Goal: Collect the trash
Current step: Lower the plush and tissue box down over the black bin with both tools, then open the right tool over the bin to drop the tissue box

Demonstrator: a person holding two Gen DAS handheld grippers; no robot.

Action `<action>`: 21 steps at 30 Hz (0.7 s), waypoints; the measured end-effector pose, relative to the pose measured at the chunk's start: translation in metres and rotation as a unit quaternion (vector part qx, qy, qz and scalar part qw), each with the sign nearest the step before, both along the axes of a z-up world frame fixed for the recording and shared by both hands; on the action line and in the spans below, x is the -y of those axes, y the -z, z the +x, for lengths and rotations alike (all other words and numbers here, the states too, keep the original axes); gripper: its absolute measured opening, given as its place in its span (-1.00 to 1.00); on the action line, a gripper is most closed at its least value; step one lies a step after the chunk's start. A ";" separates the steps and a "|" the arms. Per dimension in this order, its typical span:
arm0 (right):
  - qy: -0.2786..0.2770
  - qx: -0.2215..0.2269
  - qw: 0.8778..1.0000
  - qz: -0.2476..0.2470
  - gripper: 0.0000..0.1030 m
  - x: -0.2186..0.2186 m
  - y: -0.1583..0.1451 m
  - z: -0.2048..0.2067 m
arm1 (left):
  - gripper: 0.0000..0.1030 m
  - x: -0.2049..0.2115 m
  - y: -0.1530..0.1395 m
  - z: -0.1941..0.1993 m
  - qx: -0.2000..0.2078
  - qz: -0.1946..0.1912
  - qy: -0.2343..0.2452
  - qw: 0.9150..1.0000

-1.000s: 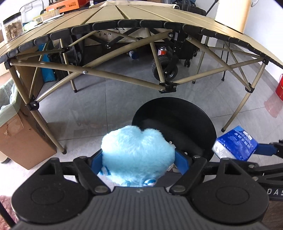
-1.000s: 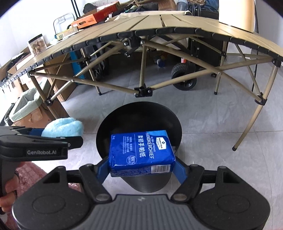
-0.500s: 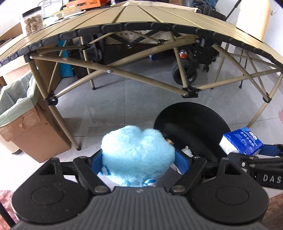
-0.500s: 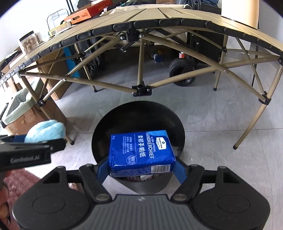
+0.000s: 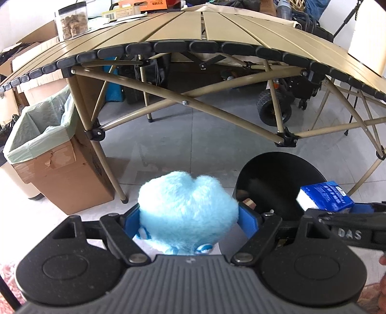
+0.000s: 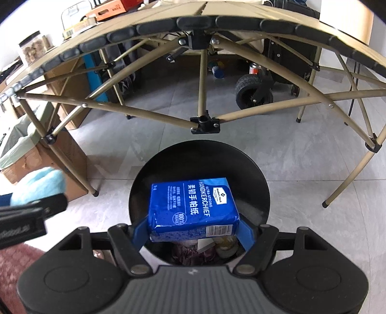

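1 plush toy (image 5: 188,205), 1 tissue pack (image 6: 193,207), 1 bin (image 6: 241,164), 1 table (image 5: 217,31).

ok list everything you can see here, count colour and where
plush toy: 1, light blue, clamped in the left gripper
tissue pack: 1, blue, clamped in the right gripper above the bin
bin: 1, black, round, on the floor before the table, some trash inside
folding table: 1, tan with black edge caps, behind the bin
cardboard box: 1, brown with pale green liner bag, left by a table leg
jar: 1, clear with dark lid, far left on the tabletop
wheel: 1, black, under the table
left gripper: 1, black with blue pads
right gripper: 1, black with blue pads
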State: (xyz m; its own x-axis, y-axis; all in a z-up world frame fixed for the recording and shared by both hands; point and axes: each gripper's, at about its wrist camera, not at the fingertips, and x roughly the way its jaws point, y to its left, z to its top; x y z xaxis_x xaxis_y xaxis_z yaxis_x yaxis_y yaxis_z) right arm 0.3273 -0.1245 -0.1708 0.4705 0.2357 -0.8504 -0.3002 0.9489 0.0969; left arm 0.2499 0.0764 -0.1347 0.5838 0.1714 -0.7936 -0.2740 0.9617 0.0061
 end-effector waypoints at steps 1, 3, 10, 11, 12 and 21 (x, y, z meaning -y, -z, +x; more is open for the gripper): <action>0.001 -0.002 1.000 -0.003 0.41 -0.002 0.001 0.002 | 0.58 -0.002 0.000 0.000 0.000 -0.004 -0.001 1.000; 0.003 -0.009 1.000 -0.008 0.41 -0.006 0.006 0.009 | 0.58 -0.004 -0.001 0.000 -0.001 -0.005 -0.006 1.000; 0.011 -0.031 0.999 -0.020 0.41 -0.016 0.018 0.022 | 0.58 -0.011 0.002 0.006 -0.015 -0.006 -0.025 1.000; 0.011 -0.033 0.999 -0.021 0.41 -0.017 0.019 0.023 | 0.58 -0.012 0.002 0.006 -0.016 -0.006 -0.026 1.000; 0.012 -0.035 0.999 -0.022 0.41 -0.018 0.020 0.024 | 0.58 -0.012 0.002 0.007 -0.016 -0.004 -0.027 0.999; 0.032 -0.045 0.998 -0.016 0.43 -0.017 0.025 0.031 | 0.58 -0.014 0.005 0.009 -0.024 0.000 -0.036 0.999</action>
State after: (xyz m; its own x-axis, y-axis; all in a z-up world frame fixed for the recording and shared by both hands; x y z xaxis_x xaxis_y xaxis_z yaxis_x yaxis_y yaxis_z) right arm 0.3581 -0.1077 -0.1960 0.4050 0.1797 -0.8965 -0.2308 0.9688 0.0899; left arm 0.2593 0.0905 -0.1395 0.5305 0.2116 -0.8208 -0.3423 0.9394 0.0209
